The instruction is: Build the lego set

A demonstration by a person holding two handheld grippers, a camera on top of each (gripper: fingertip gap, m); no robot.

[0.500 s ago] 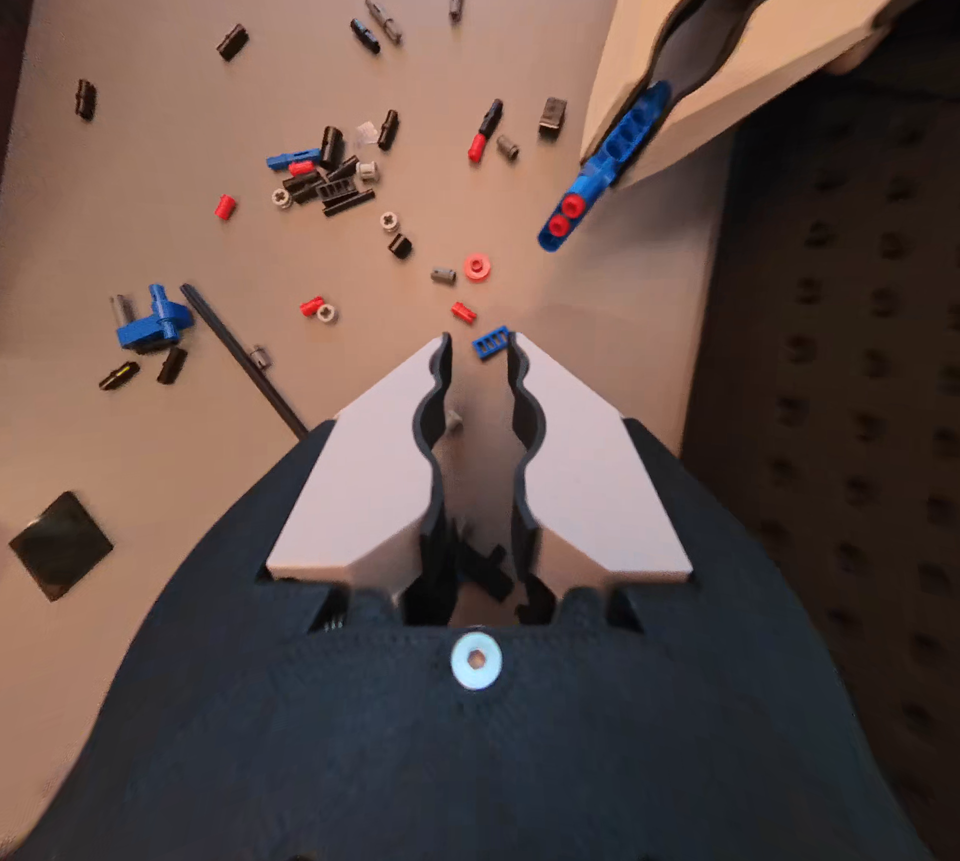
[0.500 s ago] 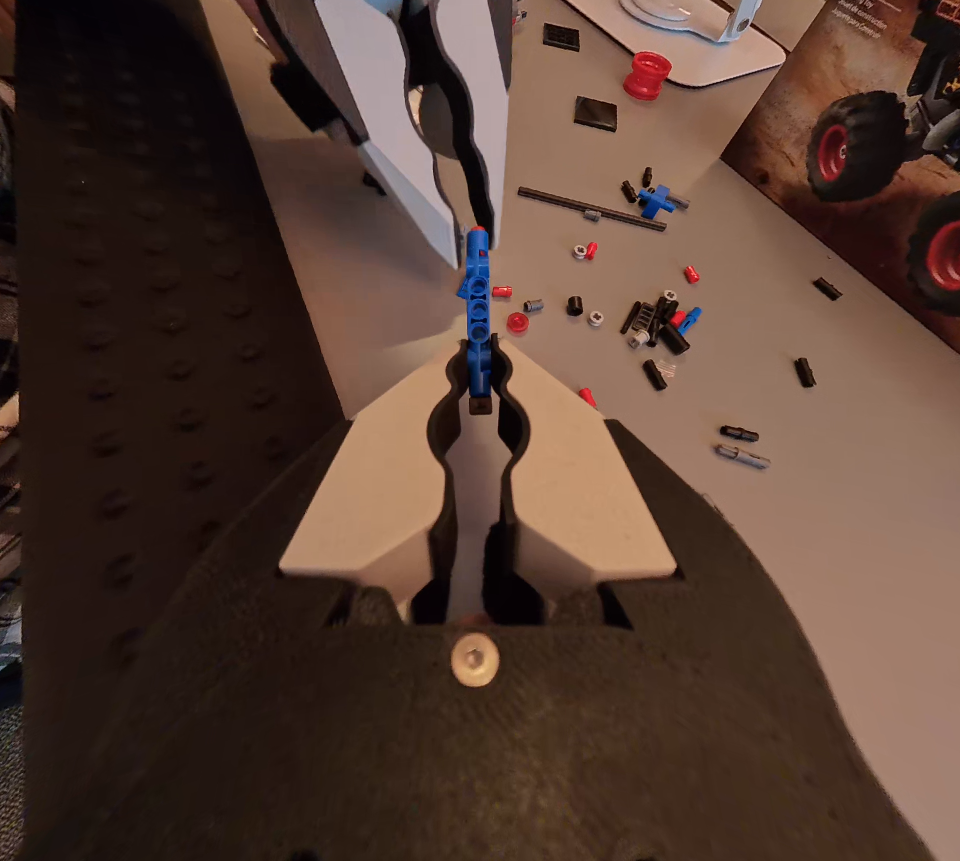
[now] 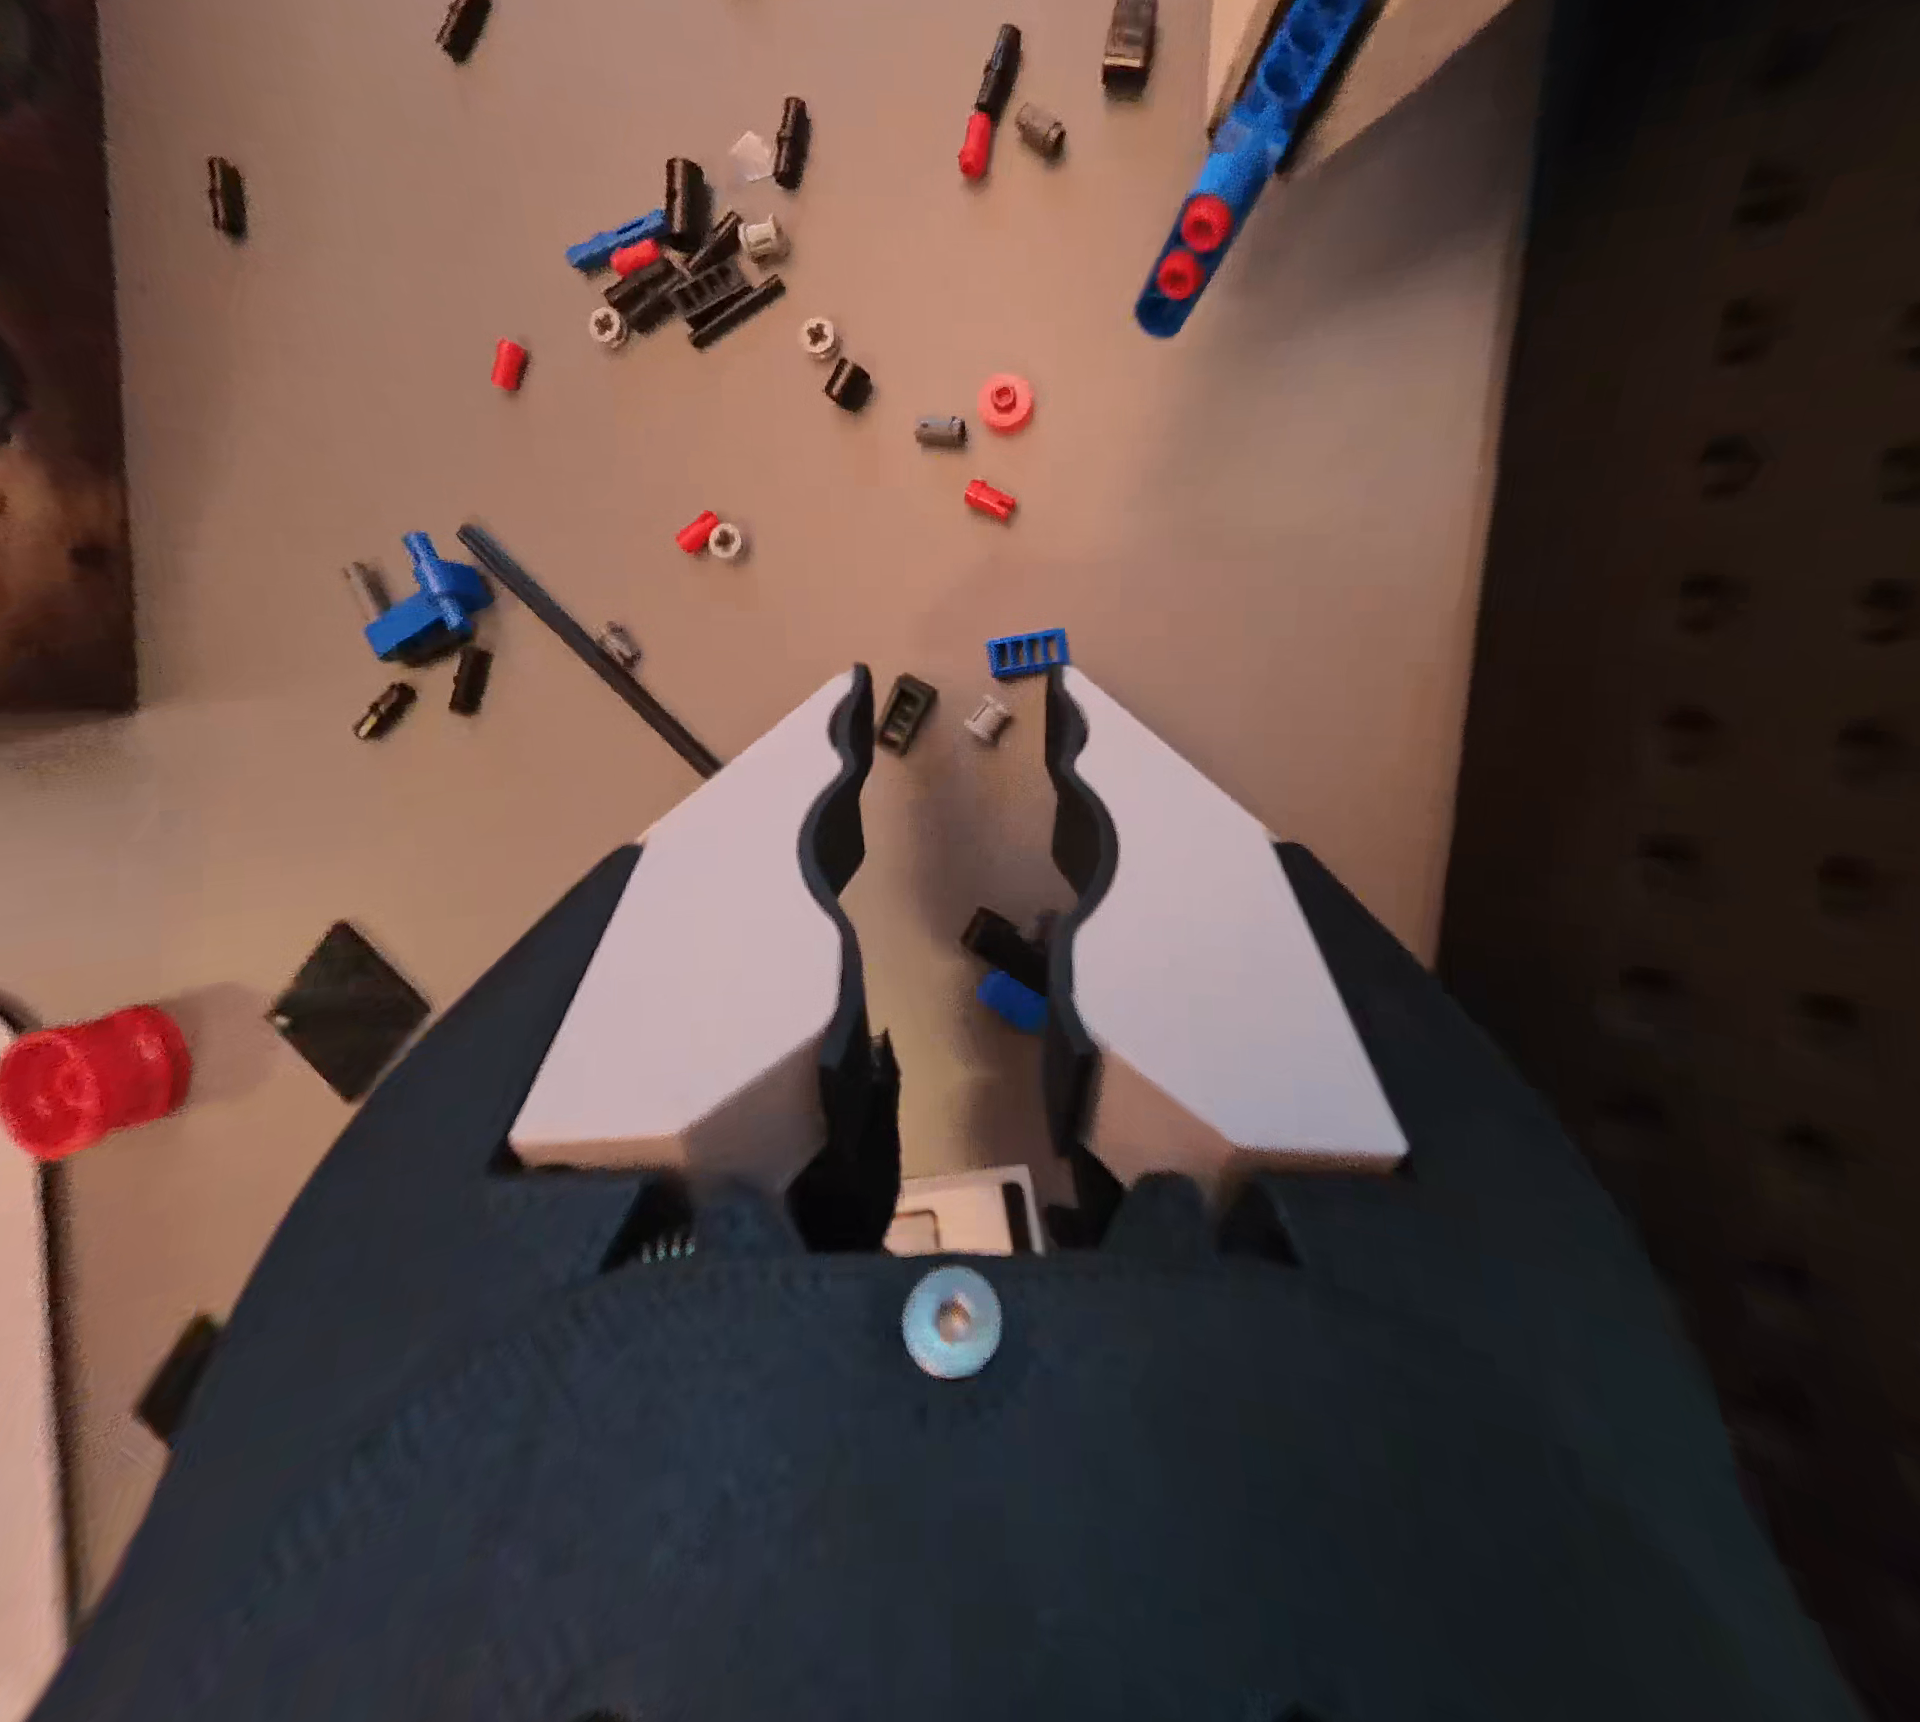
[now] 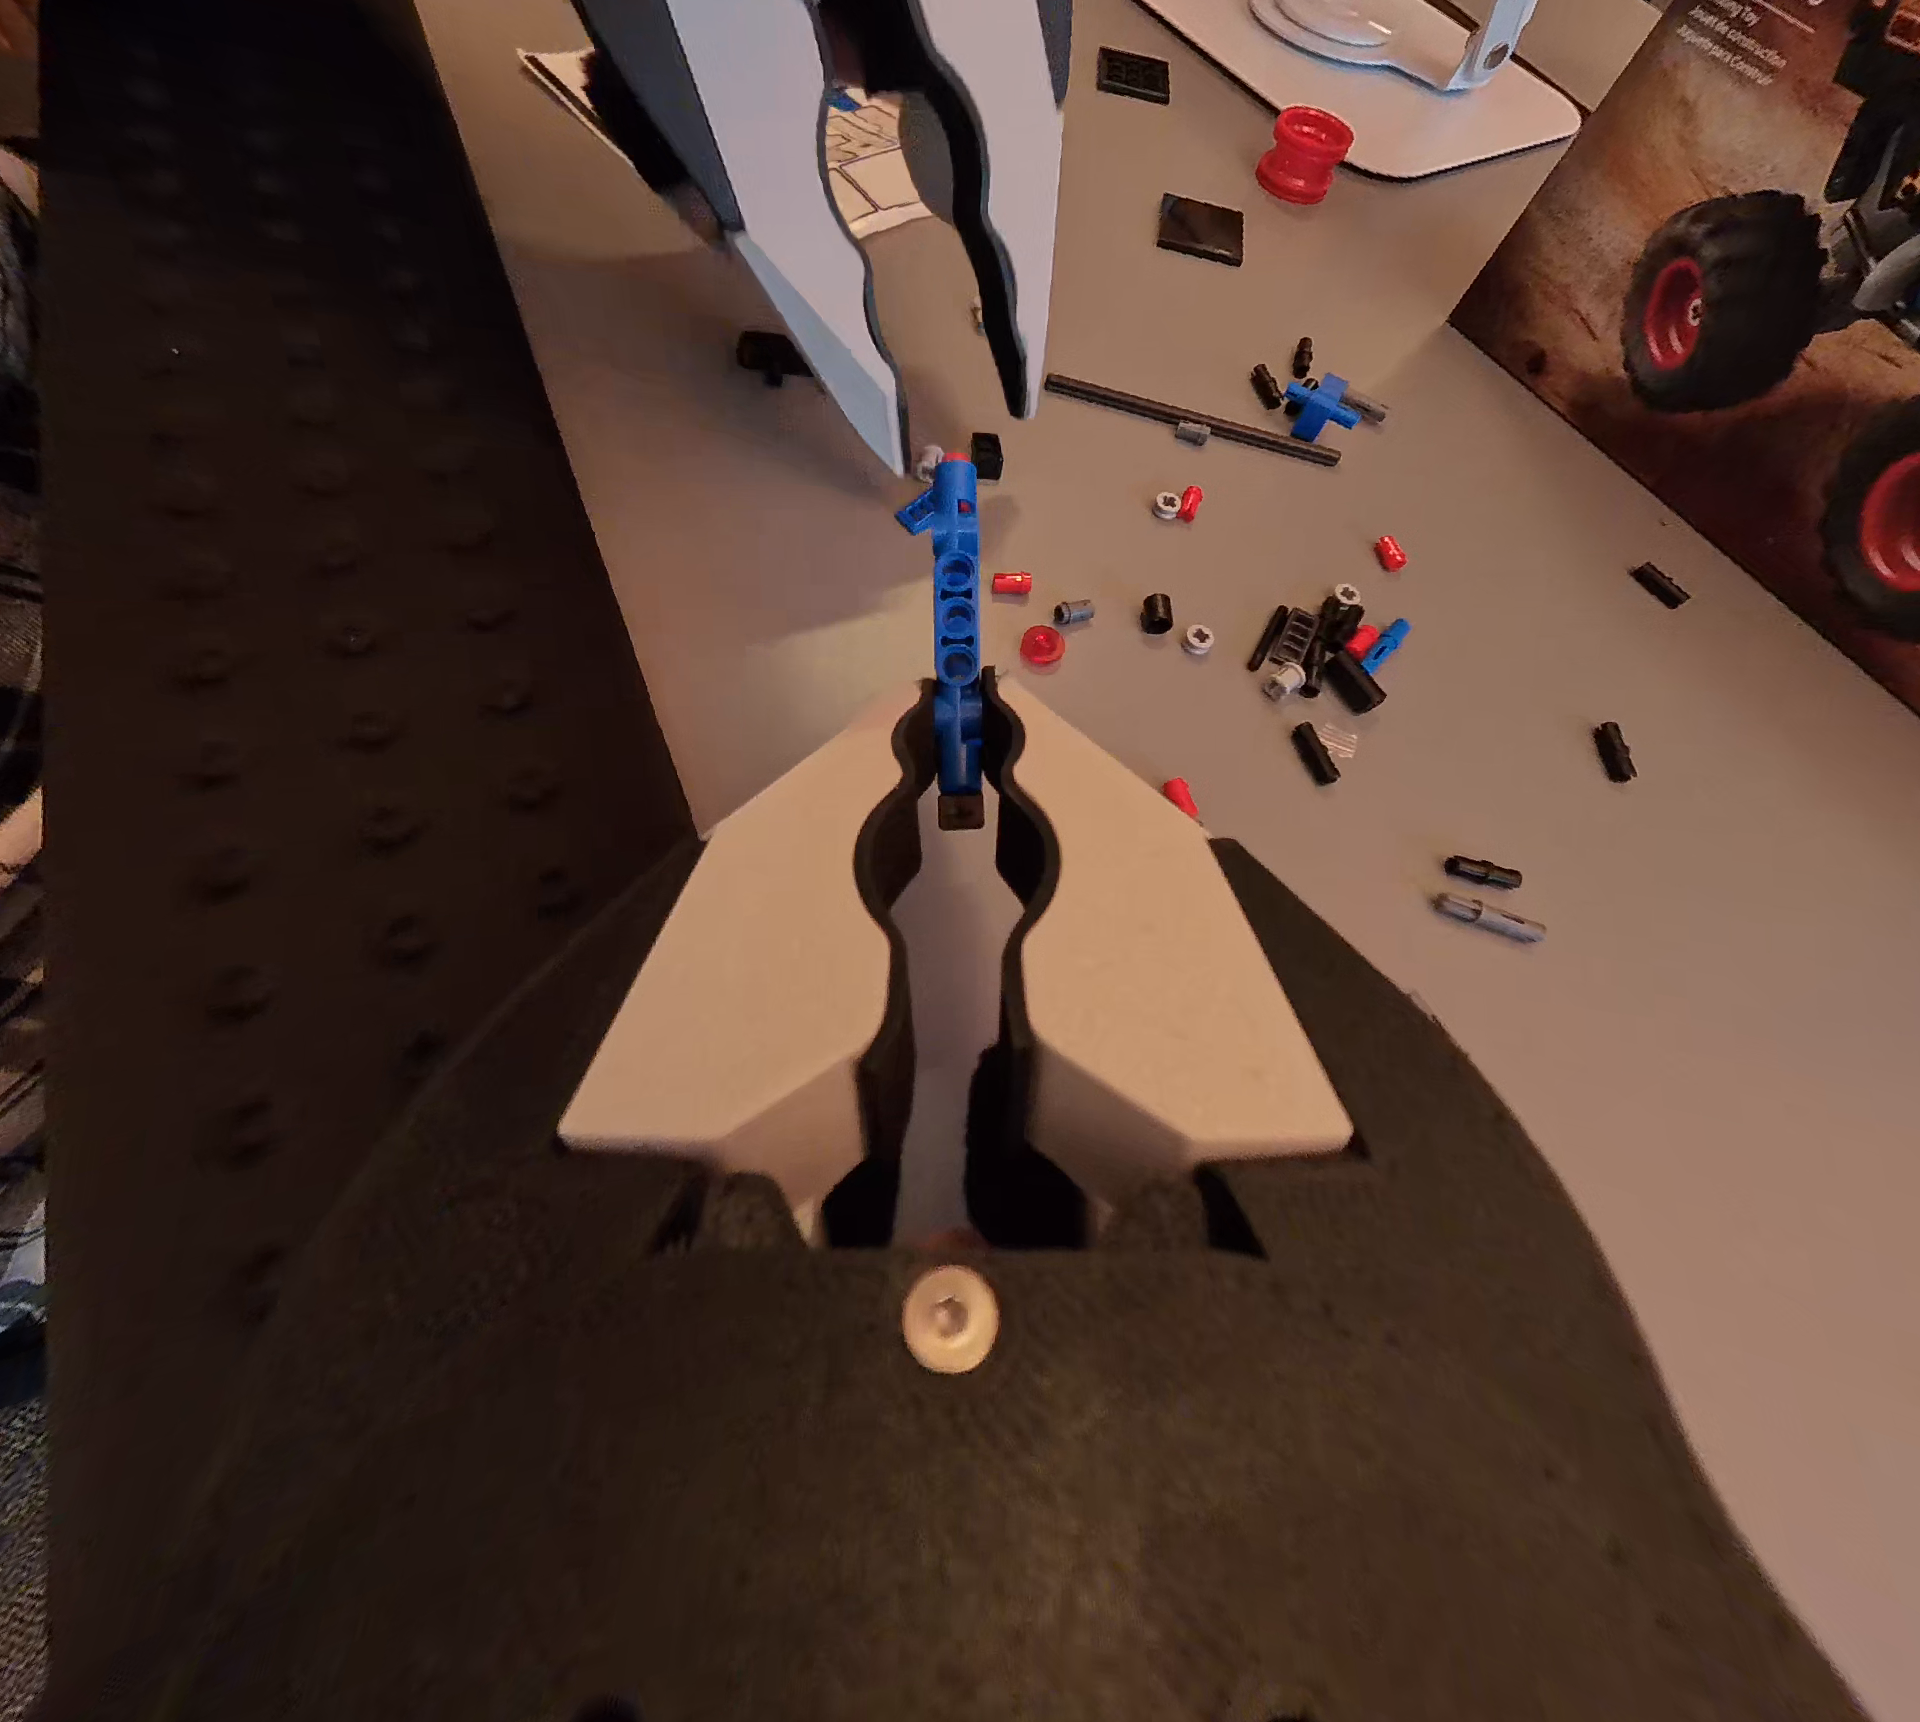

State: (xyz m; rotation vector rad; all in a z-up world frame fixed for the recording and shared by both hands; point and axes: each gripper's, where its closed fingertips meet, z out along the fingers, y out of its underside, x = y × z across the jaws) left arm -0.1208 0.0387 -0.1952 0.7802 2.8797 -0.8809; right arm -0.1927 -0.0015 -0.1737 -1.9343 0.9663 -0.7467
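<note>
Right gripper (image 4: pixel 956 685): we've got it clamped on the blue beam (image 4: pixel 956 623), pinching its near end at the fingertips.
Left gripper (image 3: pixel 956 685): jaws spread, nothing in them, hanging over the table (image 3: pixel 1299 529).
Blue beam: long, row of round holes, two red pins (image 3: pixel 1193 249) near the far end, held up off the table.
Room: loose parts sit mid-table; the blue grille tile (image 3: pixel 1027 654), a black tile (image 3: pixel 906 712) and a grey bushing (image 3: pixel 987 718) lie right at our left fingertips. Table edge runs along a dark studded surface (image 4: pixel 260 633).
Right view only: the set box (image 4: pixel 1766 270), a white stand (image 4: pixel 1351 41).
Left view only: both red pins face-on.
</note>
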